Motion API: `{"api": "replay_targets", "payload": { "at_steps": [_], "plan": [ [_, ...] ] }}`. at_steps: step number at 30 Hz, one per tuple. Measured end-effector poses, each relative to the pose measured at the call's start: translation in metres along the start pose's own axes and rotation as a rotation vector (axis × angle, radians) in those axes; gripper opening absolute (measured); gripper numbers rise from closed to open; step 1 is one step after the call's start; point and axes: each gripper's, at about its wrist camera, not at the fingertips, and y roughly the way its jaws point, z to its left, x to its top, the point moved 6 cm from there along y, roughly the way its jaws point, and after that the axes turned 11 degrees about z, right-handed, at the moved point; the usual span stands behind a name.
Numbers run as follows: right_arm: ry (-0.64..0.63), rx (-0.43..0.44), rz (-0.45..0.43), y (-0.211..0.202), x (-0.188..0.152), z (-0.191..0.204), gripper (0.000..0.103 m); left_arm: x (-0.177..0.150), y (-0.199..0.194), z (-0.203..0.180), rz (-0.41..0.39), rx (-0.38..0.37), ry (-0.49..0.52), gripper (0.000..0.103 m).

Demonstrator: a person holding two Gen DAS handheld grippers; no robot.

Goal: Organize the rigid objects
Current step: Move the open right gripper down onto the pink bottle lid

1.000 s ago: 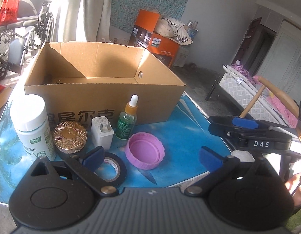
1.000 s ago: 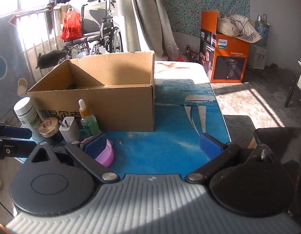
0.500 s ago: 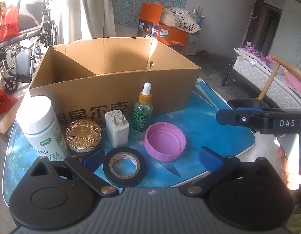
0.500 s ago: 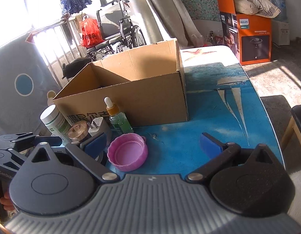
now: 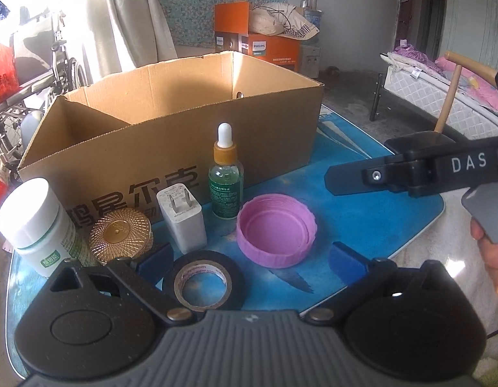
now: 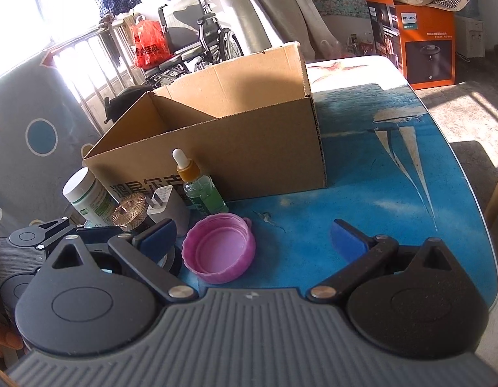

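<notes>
Hovering left gripper (image 5: 250,258) agape, black tape roll (image 5: 202,279), pink lid (image 5: 276,229) beside

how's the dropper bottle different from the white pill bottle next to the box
The dropper bottle is clear glass holding green liquid; the white pill bottle is opaque plastic.
The dropper bottle narrows to an orange collar and a slim white bulb; the pill bottle has a wide, flat white cap.
The dropper bottle looks slimmer than the pill bottle.
Both stand upright on the blue table in front of the cardboard box, each with a green label.
</notes>
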Motion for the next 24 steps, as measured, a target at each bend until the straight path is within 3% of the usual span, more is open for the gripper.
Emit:
{"api": "replay_targets", "payload": {
  "at_steps": [6,11,19,24],
  "plan": [
    [-0.010,0.016,0.045,0.022,0.003,0.004,0.089,0.002,0.012,-0.012,-0.007,0.024,0.096,0.095],
    [-0.015,0.036,0.100,0.043,0.004,0.006,0.059,0.006,0.021,-0.021,0.003,0.011,0.138,0.089],
    [-0.039,0.044,0.145,0.057,0.003,0.005,0.030,0.009,0.035,-0.028,0.044,-0.023,0.141,0.070],
    [-0.031,0.047,0.156,0.055,-0.003,-0.001,0.027,0.011,0.034,-0.033,0.050,-0.070,0.123,0.070]
  ]
}}
